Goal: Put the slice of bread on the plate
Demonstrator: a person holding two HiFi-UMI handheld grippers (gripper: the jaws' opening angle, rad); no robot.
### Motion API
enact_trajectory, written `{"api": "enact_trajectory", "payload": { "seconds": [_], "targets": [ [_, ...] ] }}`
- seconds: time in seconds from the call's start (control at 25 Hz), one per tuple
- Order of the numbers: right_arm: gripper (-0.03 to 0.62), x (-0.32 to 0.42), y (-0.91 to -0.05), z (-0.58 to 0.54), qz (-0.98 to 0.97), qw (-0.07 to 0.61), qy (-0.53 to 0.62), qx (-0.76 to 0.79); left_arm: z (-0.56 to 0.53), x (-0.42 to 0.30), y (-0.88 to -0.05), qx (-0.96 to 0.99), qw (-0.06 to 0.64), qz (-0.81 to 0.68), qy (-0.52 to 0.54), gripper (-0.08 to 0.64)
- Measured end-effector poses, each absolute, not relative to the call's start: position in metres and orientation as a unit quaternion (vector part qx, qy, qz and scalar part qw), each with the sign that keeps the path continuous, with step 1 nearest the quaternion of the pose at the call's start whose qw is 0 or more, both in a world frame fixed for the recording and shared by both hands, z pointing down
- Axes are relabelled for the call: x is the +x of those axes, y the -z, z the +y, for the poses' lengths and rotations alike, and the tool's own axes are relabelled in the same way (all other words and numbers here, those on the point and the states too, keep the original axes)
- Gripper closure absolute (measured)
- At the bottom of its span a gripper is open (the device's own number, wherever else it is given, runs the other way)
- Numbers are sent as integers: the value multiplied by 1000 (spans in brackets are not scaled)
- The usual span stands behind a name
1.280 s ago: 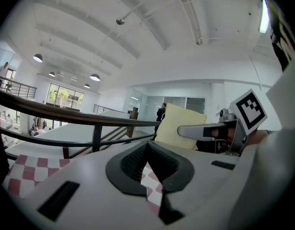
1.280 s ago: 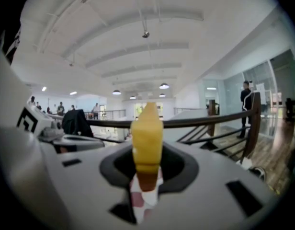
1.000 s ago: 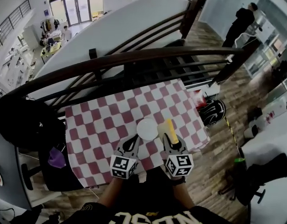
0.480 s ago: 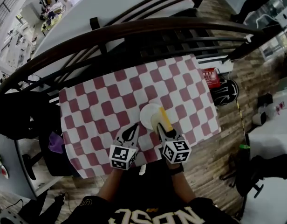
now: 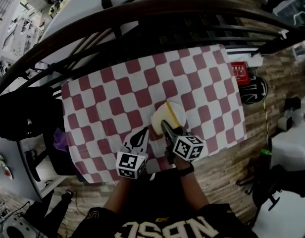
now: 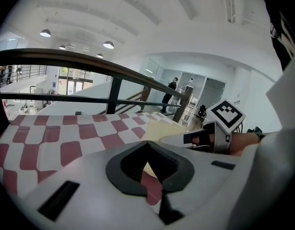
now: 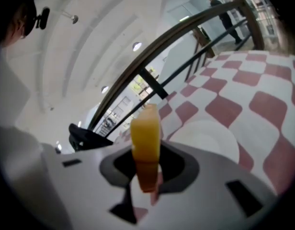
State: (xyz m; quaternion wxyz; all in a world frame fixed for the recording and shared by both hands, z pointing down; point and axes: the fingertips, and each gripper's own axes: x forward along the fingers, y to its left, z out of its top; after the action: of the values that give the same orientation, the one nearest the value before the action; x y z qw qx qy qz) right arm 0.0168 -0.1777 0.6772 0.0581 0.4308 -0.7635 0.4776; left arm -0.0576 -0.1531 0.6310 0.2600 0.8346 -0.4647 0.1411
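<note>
The slice of bread (image 5: 164,117) is pale with a yellow crust. It stands on edge in my right gripper (image 5: 165,129), which is shut on its lower end. It hangs over the near left part of the white plate (image 5: 178,110) on the red-and-white checked table; I cannot tell whether it touches. In the right gripper view the bread (image 7: 145,133) rises edge-on from the right gripper (image 7: 146,174), with the plate (image 7: 207,138) just behind to the right. My left gripper (image 5: 142,134) is shut and empty, hovering over the cloth left of the plate. In the left gripper view, bread (image 6: 162,127) lies beyond the left gripper (image 6: 154,176).
A dark wooden railing (image 5: 142,14) runs along the table's far edge. A black chair with a purple item (image 5: 59,139) stands at the left. A red box (image 5: 240,72) and a dark helmet (image 5: 256,89) lie on the floor at the right.
Both grippers have come down toward the table. The right one rolled, and the bread has moved from the plate's right side to over its near left part.
</note>
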Motion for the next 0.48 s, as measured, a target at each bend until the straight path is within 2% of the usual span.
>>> {"api": "enact_trajectory", "payload": {
  "seconds": [0.08,0.32,0.48],
  "targets": [
    [495,18,-687,-181,-755,56,-488,433,-155,-60,-637,832,263,-466,-144,541],
    [494,22,-708,-189,-757,119,-468,441,-160,-60,-646,828,270,-468,-150,541],
    [461,33,-715,-190,-740,159,-450,475,-156,-55,-652,829,274,-461,-157,541]
  ]
}}
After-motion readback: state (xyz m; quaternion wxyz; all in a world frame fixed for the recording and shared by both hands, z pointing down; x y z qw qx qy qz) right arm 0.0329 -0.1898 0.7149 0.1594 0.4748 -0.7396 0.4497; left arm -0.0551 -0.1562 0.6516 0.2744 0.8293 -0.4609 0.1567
